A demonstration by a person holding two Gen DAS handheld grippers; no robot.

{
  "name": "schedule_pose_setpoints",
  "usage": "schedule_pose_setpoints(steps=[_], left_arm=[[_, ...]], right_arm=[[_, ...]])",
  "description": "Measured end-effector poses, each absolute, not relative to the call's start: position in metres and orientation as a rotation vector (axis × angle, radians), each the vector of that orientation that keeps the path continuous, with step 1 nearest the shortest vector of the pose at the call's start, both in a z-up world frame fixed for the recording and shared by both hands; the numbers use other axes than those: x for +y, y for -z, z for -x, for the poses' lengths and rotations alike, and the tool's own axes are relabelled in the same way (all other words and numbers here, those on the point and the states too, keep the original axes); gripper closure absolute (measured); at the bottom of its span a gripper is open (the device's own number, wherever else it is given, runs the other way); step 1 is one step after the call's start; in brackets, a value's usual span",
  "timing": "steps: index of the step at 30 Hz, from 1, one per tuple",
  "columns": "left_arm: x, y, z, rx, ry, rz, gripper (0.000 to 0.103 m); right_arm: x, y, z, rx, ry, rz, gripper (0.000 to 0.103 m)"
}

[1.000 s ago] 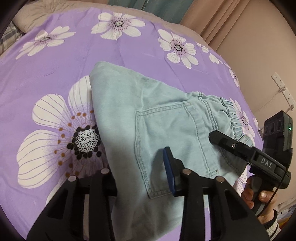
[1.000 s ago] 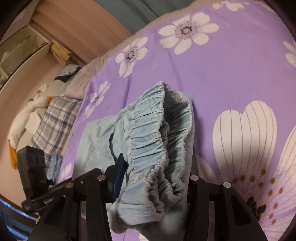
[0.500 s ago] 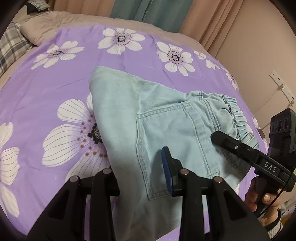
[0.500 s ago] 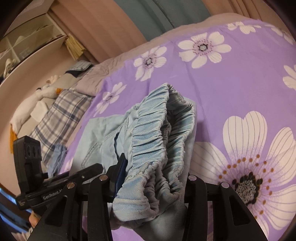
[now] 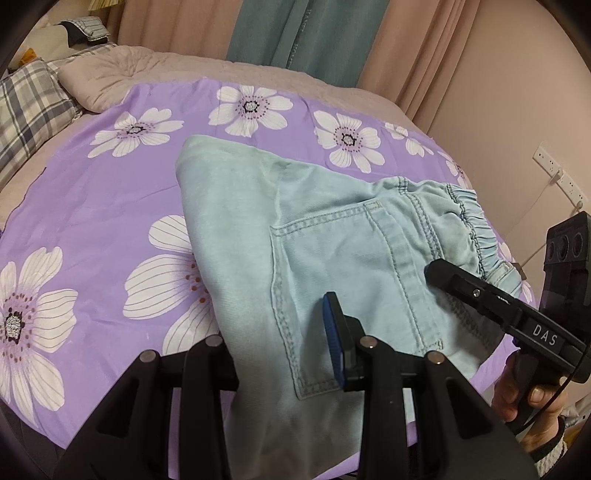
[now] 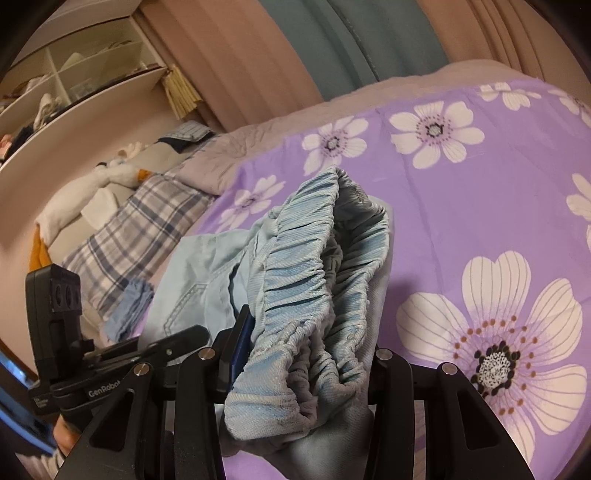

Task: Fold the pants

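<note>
Light blue denim pants (image 5: pixel 332 240) lie folded on the purple flowered bedspread (image 5: pixel 92 192), back pocket up, elastic waistband at the right. My left gripper (image 5: pixel 280 343) is shut on the near folded edge of the pants, cloth running between its fingers. In the right wrist view my right gripper (image 6: pixel 306 354) is shut on the gathered elastic waistband (image 6: pixel 306 273), which bunches up between the fingers. The right gripper also shows in the left wrist view (image 5: pixel 491 299) at the waistband end, and the left gripper shows in the right wrist view (image 6: pixel 122 354) at lower left.
Plaid pillows (image 5: pixel 26 107) and a beige quilt (image 5: pixel 122 70) lie at the head of the bed. Curtains (image 5: pixel 295 33) hang behind. Shelves (image 6: pixel 66 85) and a soft toy (image 6: pixel 74 195) stand on the left. A wall with sockets (image 5: pixel 557 173) is on the right.
Both grippers have pulled back and up with the pants still held, so more of the bed, pillows and curtains shows. The grips have not changed.
</note>
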State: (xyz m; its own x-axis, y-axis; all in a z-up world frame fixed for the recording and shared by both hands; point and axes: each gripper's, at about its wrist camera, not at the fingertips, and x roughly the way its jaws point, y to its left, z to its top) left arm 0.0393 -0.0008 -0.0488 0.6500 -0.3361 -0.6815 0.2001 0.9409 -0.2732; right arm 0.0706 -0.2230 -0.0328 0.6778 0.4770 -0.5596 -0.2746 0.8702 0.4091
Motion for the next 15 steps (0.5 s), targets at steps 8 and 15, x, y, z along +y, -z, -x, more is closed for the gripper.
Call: schedule_pose_setpoints(steps=[8,15], left_arm=[[0.006,0.032,-0.032,0.769,0.299,0.177,0.071],[0.009,0.020,-0.027,0.732,0.287,0.153,0.071]], right_arm=[[-0.219,0.018,-0.064,0.675,-0.456,-0.275,0.058],[-0.214,0.009,-0.060,0.636,-0.475,-0.249,0.058]])
